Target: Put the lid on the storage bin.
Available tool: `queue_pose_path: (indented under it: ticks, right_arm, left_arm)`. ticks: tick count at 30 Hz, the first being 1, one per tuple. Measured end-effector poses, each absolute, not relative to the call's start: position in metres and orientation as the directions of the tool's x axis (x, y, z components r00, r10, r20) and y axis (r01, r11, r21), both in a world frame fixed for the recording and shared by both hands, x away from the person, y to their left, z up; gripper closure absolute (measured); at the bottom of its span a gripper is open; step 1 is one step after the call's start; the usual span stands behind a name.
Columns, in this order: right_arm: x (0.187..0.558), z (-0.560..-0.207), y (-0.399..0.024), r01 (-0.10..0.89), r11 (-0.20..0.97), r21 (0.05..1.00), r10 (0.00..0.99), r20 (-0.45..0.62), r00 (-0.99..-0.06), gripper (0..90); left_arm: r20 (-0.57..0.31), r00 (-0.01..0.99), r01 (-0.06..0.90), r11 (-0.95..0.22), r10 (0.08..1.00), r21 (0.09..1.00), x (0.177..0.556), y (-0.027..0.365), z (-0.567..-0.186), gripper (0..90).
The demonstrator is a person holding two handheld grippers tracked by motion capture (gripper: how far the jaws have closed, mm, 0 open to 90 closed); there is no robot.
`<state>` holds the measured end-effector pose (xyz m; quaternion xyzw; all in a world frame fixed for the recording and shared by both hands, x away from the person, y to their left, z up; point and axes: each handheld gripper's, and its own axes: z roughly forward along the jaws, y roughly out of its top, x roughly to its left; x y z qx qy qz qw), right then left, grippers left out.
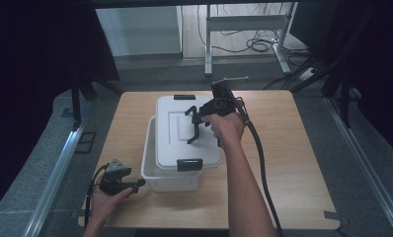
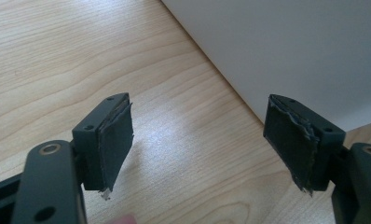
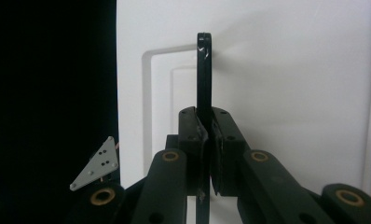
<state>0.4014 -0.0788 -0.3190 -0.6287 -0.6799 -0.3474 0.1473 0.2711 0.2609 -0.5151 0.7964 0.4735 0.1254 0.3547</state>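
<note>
My right tongs pinch the lid's handle, left tongs gaping empty; a tilt could slip it free.

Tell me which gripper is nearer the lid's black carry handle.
Right. The right gripper is shut on the black handle above the white lid. The left gripper sits open on the table, beside the bin's near corner.
</note>
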Motion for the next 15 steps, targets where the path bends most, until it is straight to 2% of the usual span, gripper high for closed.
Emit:
queue_pose_path:
  ticks: [15]
  right_arm:
    - [0.4,-0.329,-0.054,0.962,-0.033,0.271,0.751,0.642,-0.155,84.7]
  left_arm:
    - [-0.133,0.527,0.662,-0.308,0.839,0.683,0.272,0.259,-0.516,24.1]
